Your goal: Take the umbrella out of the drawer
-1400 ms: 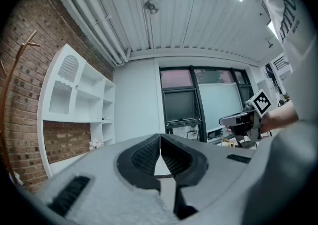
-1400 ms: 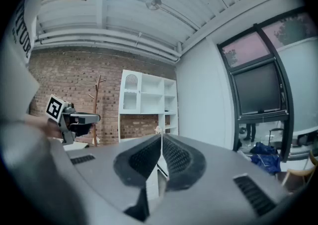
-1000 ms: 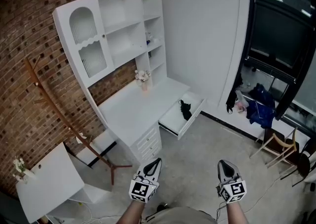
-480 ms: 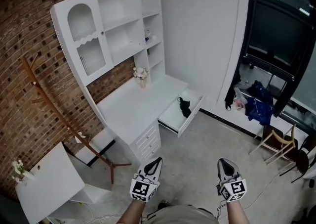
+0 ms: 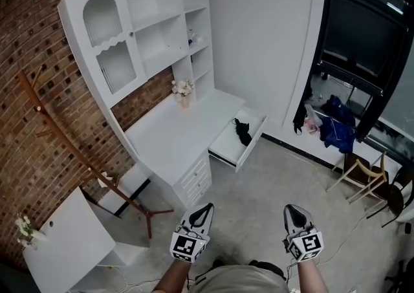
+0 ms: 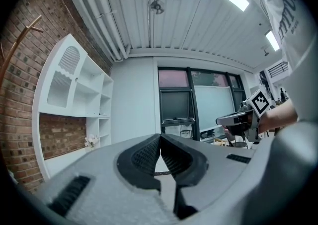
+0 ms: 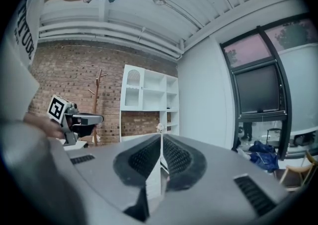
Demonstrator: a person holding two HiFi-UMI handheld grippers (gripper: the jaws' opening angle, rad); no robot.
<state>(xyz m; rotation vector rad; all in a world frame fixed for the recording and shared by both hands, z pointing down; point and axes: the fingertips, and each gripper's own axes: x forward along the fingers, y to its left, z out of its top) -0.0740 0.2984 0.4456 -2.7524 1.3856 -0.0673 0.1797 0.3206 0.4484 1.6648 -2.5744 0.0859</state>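
At the far left a small white side table [image 5: 65,237] stands before the brick wall [image 5: 32,110]; beside it a wooden coat stand [image 5: 77,152] spreads its legs on the floor; next comes the white shelf unit [image 5: 139,26] with its arched door, set on the long white table [image 5: 168,143]; a little vase of flowers [image 5: 184,90] sits on the table at the foot of the shelves.

My left tongs [image 5: 204,209] are low in the head view, pointing toward the table and well apart from it; their own camera shows the ribbed pads [image 6: 144,157] pressed together with nothing between them.

The drawer [image 5: 250,151] stands pulled out at the table's right end; the umbrella [image 5: 243,132], black and folded, lies inside it toward the end nearer the wall; neither pair of tongs touches it.

My right tongs [image 5: 293,209] are level with the left pair and near them; their pads [image 7: 144,158] also meet, holding nothing.

Further right, blue clothing [image 5: 337,131] lies heaped below the dark window frame [image 5: 362,39]; a wooden chair [image 5: 362,178] stands just in front of it.
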